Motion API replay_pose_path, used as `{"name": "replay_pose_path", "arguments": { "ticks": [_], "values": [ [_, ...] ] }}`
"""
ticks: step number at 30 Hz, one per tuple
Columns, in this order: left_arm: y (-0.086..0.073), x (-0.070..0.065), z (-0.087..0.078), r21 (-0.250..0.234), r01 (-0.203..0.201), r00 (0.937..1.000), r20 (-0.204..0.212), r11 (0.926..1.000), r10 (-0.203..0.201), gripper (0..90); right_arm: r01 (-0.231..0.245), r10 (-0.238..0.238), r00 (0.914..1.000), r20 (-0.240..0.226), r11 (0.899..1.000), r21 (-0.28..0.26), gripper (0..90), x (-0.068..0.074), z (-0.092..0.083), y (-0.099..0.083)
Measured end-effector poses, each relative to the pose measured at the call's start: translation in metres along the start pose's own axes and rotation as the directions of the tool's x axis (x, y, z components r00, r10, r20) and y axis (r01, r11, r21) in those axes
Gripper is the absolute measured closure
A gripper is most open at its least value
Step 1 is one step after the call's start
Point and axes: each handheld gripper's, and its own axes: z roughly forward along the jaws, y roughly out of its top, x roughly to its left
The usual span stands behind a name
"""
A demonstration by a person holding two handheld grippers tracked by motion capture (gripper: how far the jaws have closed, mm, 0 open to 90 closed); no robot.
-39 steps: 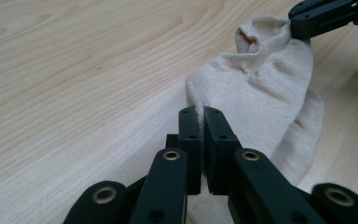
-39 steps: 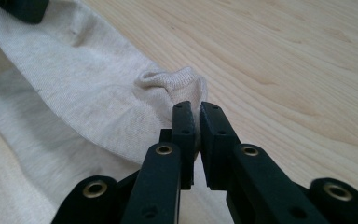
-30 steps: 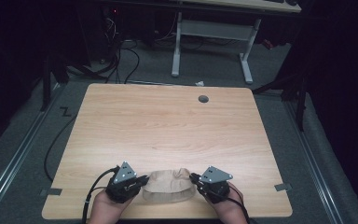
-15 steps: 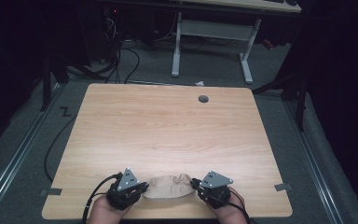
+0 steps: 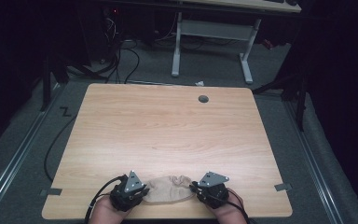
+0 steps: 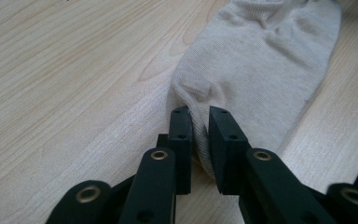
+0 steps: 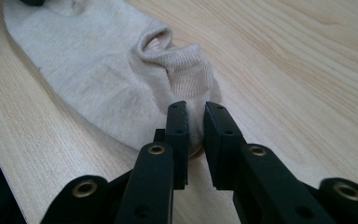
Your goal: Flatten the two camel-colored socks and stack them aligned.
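While the beige sock (image 5: 168, 189) lies flat at the table's (image 5: 168, 130) near edge, the left gripper (image 6: 200, 135) and right gripper (image 7: 196, 128) have just been opening, each with an end of it between loosened jaws. Whether the pads still press is hard to tell; the jaws hide both sock ends.

No legible text, label, brand, number or sign appears in any view. The table (image 5: 168, 135), the sock (image 6: 261, 70) and both grippers carry no readable markings.

A lab or office: wooden desk (image 5: 168, 135) on grey carpet (image 5: 23, 154), cables (image 5: 121, 56) (tangled) behind, another desk (image 5: 214, 28) beyond.
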Motion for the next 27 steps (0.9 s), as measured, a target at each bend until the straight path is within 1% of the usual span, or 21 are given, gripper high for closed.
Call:
{"name": "replay_pose_path", "arguments": {
  "ticks": [7, 10, 18, 24, 26, 27],
  "values": [
    [0.0, -0.001, 0.002, 0.006, -0.008, 0.9998, -0.016, 1.0, 0.008, 73.0, -0.007, 0.007, 1.0, -0.007, 1.0, 0.012, 78.5, -0.002, 0.003, -0.002],
    [0.001, -0.001, 0.002, -0.002, -0.005, 0.9998, -0.021, 1.0, 0.005, 69.5, -0.005, 0.005, 1.0, -0.003, 1.0, 0.008, 75.7, -0.002, 0.002, -0.002],
    [0.002, 0.0, -0.001, -0.023, 0.002, 0.9996, -0.029, 0.9997, -0.003, 60.3, -0.019, 0.019, 0.9998, -0.002, 1.0, -0.018, 69.6, -0.004, -0.001, -0.001],
    [0.004, 0.002, -0.005, -0.054, 0.021, 0.9994, -0.024, 0.9983, -0.023, 55.1, -0.031, 0.031, 0.9995, 0.0, 0.999, -0.039, 66.8, -0.006, -0.004, 0.0],
    [0.005, 0.003, -0.008, -0.076, 0.052, 0.9987, 0.002, 0.9958, -0.052, 53.5, -0.037, 0.037, 0.9993, 0.002, 0.998, -0.05, 65.7, -0.006, -0.005, 0.001],
    [0.007, 0.004, -0.009, -0.088, 0.058, 0.9983, 0.01, 0.9944, -0.058, 53.0, -0.045, 0.045, 0.999, 0.003, 0.998, -0.052, 64.9, -0.007, -0.007, 0.001]
  ]
}}
